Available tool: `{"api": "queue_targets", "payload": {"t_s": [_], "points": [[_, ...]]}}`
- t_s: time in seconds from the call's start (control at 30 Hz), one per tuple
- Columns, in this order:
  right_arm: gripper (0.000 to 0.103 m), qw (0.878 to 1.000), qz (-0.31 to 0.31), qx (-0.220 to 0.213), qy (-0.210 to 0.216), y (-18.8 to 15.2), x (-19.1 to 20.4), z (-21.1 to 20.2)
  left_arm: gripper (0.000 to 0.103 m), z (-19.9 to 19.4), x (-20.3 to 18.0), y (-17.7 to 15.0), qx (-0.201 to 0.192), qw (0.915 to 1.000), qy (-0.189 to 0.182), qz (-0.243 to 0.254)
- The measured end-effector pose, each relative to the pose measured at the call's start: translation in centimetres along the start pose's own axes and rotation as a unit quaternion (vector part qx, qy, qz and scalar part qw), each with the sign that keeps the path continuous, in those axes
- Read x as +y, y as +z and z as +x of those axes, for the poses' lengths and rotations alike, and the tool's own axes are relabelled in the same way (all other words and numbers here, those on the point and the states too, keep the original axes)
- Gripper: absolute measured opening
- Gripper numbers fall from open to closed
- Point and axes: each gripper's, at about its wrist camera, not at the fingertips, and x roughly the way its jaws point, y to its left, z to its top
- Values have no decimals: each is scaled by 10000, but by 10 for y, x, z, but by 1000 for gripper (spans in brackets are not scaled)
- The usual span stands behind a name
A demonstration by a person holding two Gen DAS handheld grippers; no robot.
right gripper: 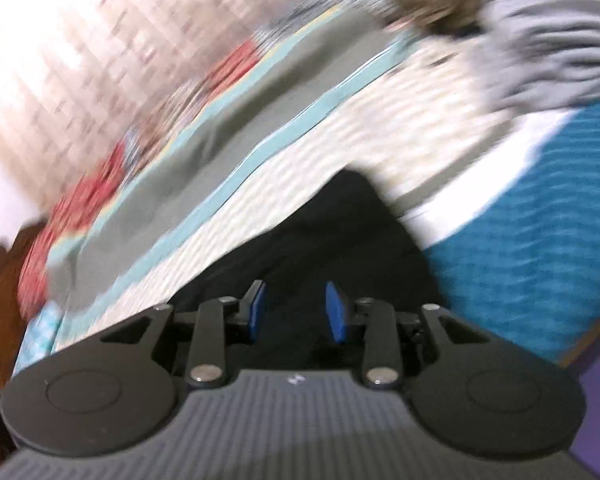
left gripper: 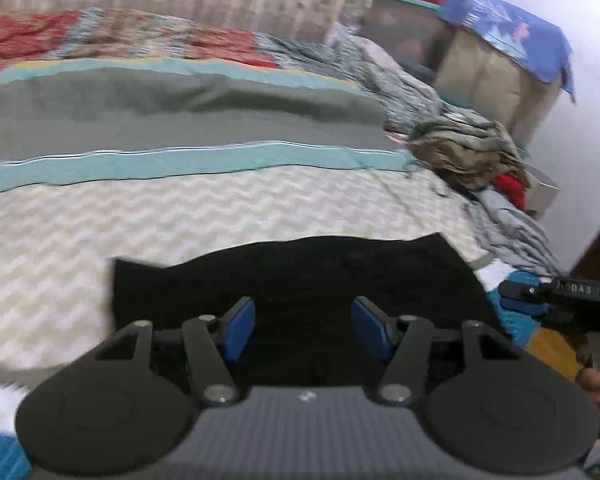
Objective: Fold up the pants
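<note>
Black pants [left gripper: 300, 276] lie flat in a folded block on the cream zigzag bedspread [left gripper: 140, 216]. My left gripper [left gripper: 303, 330] is open and empty just above the pants' near edge. The right gripper's black body [left gripper: 560, 292] shows at the right edge of the left wrist view. In the tilted, blurred right wrist view the pants [right gripper: 332, 224] lie under my right gripper [right gripper: 296, 310], which is open with blue pads [right gripper: 338, 312] apart and nothing between them.
A pile of crumpled clothes [left gripper: 468, 148] with a red piece lies at the bed's right side, grey cloth [left gripper: 512, 224] beside it. A grey and teal blanket [left gripper: 180, 116] spans the bed behind. Boxes under a blue cloth [left gripper: 508, 28] stand by the wall.
</note>
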Motion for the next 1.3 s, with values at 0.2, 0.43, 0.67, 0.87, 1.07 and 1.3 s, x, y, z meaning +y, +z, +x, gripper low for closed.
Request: {"api": "queue_targets", "payload": {"t_s": [0.2,0.43,0.67,0.87,1.07,1.3], "points": [[52,9974,615,-201,-325,-12,-31,6,51,83,-12,4,830,9965,-25,18],[52,9985,409,353,-31,-30,-30,30,54,101,-19,-1,1052,9936,309,262],[19,9971,-433,189,590,-15,36,6,58,50,-15,44,722,9954,-333,-542],[19,9745,-1857,318,1217,-29,142,14,101,22,-24,89,563,9907,-1080,-599],[19,9437,-3006,576,1252,-63,202,36,88,21,-24,94,794,9923,-910,-285],[19,9228,-3448,729,1554,-85,236,38,9,-8,24,69,578,9958,-317,-628]]}}
